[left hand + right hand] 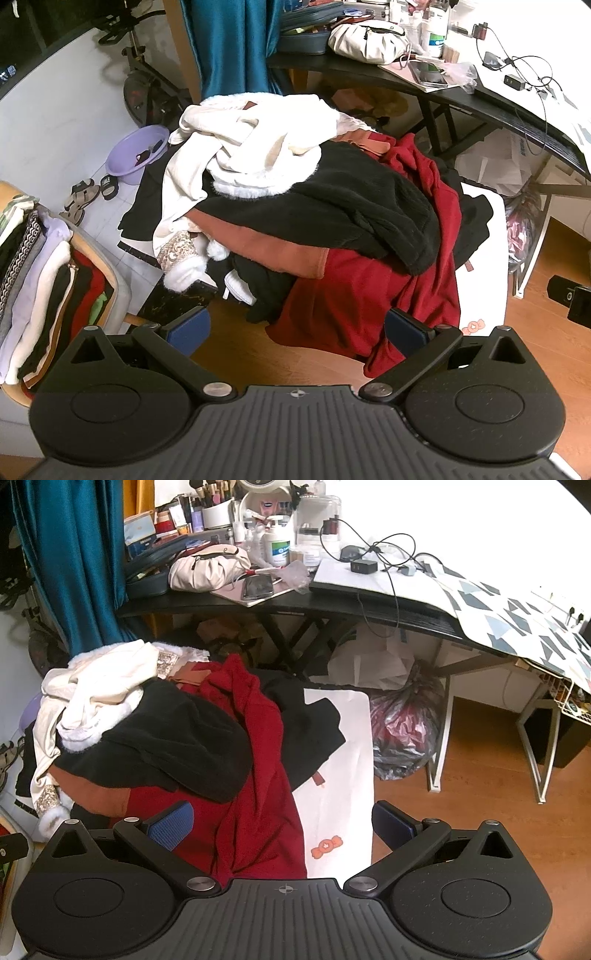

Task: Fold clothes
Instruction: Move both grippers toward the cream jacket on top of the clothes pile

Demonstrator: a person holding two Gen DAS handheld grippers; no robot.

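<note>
A heap of unfolded clothes lies ahead: a white fleecy garment (258, 147) on top, a black fuzzy sweater (351, 214) under it, a rust-brown piece (266, 247) and a dark red garment (354, 302) at the front. The same heap shows in the right wrist view, with the black sweater (155, 746), the red garment (258, 775) and a white cloth with an orange candy print (340, 775). My left gripper (295, 332) is open and empty, just short of the red garment. My right gripper (282, 825) is open and empty over the red garment and white cloth.
A stack of folded clothes (40, 295) sits on a chair at the left. A cluttered black desk (332, 605) stands behind the heap, a plastic bag (402, 731) under it. A purple basin (136, 155) and sandals (79, 201) lie on the floor. A teal curtain (232, 48) hangs behind.
</note>
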